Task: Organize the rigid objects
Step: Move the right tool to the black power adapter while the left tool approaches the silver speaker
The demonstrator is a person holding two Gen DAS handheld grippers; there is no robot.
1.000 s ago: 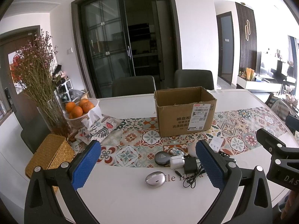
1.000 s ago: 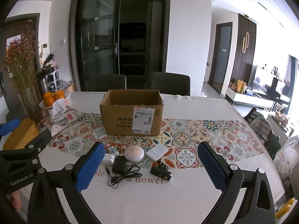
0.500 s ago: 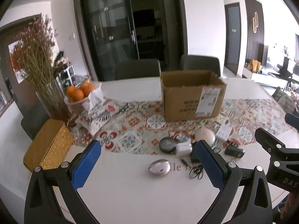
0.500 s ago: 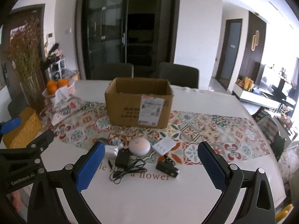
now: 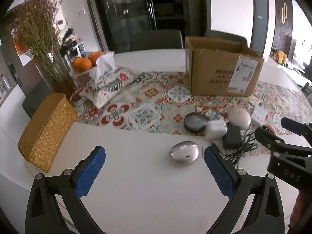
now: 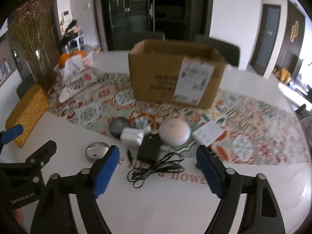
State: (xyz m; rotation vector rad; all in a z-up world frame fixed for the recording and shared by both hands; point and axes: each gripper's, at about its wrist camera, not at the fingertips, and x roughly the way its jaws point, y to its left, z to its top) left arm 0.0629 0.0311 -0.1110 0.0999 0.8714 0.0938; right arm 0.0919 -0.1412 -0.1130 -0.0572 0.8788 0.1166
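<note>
The cardboard box (image 6: 175,76) stands open on the patterned runner (image 5: 156,105), its inside hidden. The small gadgets are blurred; the black charger (image 6: 149,149) lies before it. Left gripper (image 5: 154,171) gapes wide, empty. Right gripper (image 6: 156,167), jaws just narrowing, holds nothing, above the cable (image 6: 156,169).

Soft daylight, apparently from the right; fisheye-bent edges, dark corners, motion blur in the right-wrist view
</note>
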